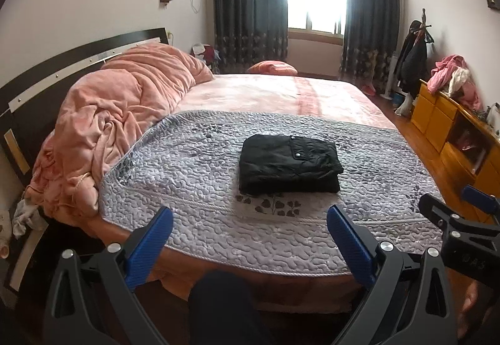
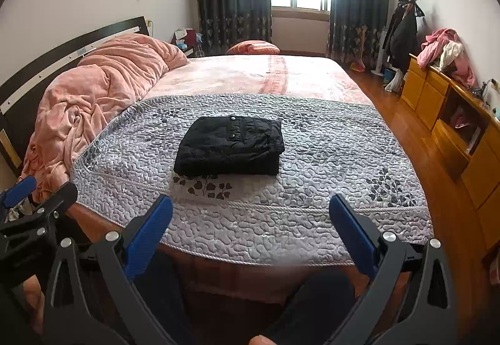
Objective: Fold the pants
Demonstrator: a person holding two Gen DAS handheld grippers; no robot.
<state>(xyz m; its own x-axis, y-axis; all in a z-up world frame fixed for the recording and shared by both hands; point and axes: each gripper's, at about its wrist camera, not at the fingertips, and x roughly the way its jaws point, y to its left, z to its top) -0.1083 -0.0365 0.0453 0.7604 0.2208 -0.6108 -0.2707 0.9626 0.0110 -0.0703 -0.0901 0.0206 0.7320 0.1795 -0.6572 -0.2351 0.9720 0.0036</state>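
Observation:
The black pants lie folded into a compact rectangular stack on the grey quilted cover of the bed; they also show in the right wrist view. My left gripper is open and empty, held back at the near edge of the bed, short of the pants. My right gripper is open and empty too, likewise back from the pants at the near bed edge. The right gripper shows at the right edge of the left wrist view.
A rumpled pink duvet is heaped along the left by the dark headboard. Yellow wooden drawers with clothes on top stand along the right wall. A coat rack stands near the curtained window. The person's dark-clad legs are below the grippers.

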